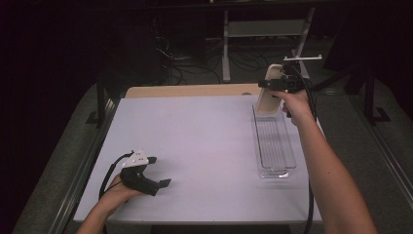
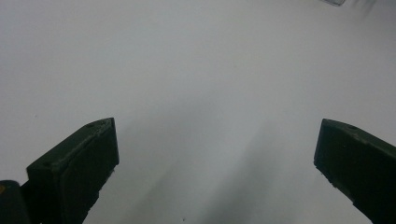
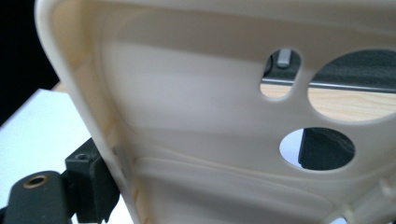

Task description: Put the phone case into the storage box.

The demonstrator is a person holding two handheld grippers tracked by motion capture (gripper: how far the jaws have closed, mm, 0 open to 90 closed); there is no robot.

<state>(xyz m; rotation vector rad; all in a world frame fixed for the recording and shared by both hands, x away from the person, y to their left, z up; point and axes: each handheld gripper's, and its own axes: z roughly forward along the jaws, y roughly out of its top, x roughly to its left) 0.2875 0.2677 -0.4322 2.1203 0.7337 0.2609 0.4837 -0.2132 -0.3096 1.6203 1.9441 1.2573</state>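
1. My right tongs [image 1: 273, 84] pinch a cream phone case [image 1: 271, 95] near its top edge. I hold it standing up.
2. The bottom of the case sits at the far end of a long clear tray [image 1: 275, 146], right below my right tongs. I cannot tell if it touches the tray floor yet.
3. So I think the job is nearly done: the case is at the tray. What is left is to lay it down inside and let go.
4. My left tongs [image 1: 158, 171] are spread wide and hold nothing. They rest low over the white surface [image 1: 204, 146], far from the tray.
5. The high view shows me the whole tray and both arms.
6. The right gripper view shows the inside of the case [image 3: 196, 107] up close, with its round holes and one jaw on each side of its wall.
7. The left gripper view shows the bare surface [image 2: 196, 84] between my open jaws.
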